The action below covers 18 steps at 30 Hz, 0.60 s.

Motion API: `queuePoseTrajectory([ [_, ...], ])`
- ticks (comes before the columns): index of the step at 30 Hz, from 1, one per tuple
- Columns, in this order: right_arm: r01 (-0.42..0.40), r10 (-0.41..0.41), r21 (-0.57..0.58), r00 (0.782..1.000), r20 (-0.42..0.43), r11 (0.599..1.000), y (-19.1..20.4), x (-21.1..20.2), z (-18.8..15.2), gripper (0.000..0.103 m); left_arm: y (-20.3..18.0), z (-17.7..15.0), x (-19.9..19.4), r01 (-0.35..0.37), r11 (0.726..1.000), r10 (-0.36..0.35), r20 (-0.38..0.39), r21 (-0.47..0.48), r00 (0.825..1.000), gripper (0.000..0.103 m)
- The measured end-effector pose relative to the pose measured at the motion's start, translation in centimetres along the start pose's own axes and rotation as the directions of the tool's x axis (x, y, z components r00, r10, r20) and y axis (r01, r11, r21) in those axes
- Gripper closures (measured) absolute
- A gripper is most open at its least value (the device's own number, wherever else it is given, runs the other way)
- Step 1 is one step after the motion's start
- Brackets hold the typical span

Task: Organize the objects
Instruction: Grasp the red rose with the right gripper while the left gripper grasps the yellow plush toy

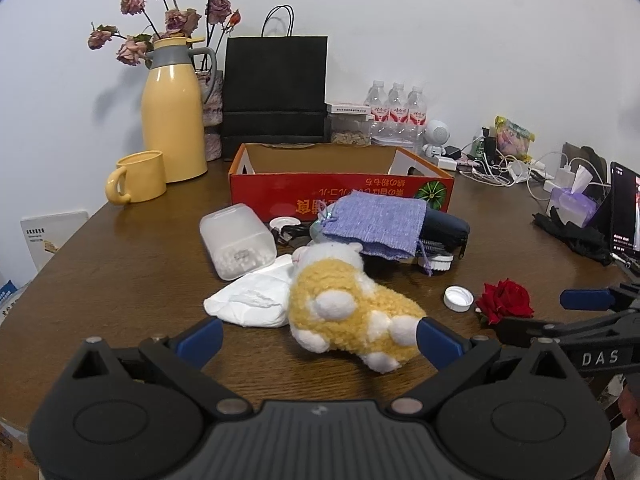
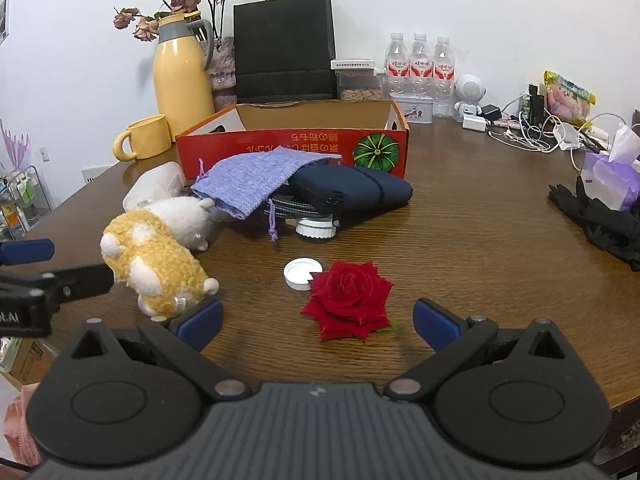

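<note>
Currently listed: left tongs [image 1: 318,338] spread wide, plush toy [image 1: 348,308] lain between them on table [image 1: 132,272]; right tongs [image 2: 318,320] spread wide around red rose [image 2: 349,300]

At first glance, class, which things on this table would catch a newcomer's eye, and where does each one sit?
The red rose lies on the brown table just ahead of the open right tool, a white cap beside it. The yellow and white plush toy lies in front of the open left tool. Behind the clutter stands the red cardboard box, open on top.
</note>
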State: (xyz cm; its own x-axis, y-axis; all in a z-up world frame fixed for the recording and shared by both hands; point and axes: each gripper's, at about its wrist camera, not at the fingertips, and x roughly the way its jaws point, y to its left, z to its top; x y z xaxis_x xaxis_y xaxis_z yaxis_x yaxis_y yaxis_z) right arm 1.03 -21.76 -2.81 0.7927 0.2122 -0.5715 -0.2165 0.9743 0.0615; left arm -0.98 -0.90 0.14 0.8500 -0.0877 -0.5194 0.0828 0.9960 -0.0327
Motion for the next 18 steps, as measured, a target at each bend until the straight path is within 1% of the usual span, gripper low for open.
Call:
queuePoseTrajectory([
  [11,-0.007,0.007,-0.031,1.000,-0.009,1.000,-1.7,1.6,-0.5,0.000,-0.8,1.0,1.8,-0.017,1.000,0.017,-0.016,0.002,1.000,0.000],
  [16,-0.048,0.047,-0.037,0.999,-0.010,0.998,-2.7,2.7,-0.3,0.013,-1.2,1.1,2.7,-0.026,1.000,0.026,-0.035,0.009,0.999,0.000],
  [18,-0.064,0.063,-0.038,0.998,-0.015,0.997,-2.9,3.2,-0.3,0.027,-1.5,1.0,2.9,-0.020,1.000,0.020,-0.039,0.020,0.999,0.000],
])
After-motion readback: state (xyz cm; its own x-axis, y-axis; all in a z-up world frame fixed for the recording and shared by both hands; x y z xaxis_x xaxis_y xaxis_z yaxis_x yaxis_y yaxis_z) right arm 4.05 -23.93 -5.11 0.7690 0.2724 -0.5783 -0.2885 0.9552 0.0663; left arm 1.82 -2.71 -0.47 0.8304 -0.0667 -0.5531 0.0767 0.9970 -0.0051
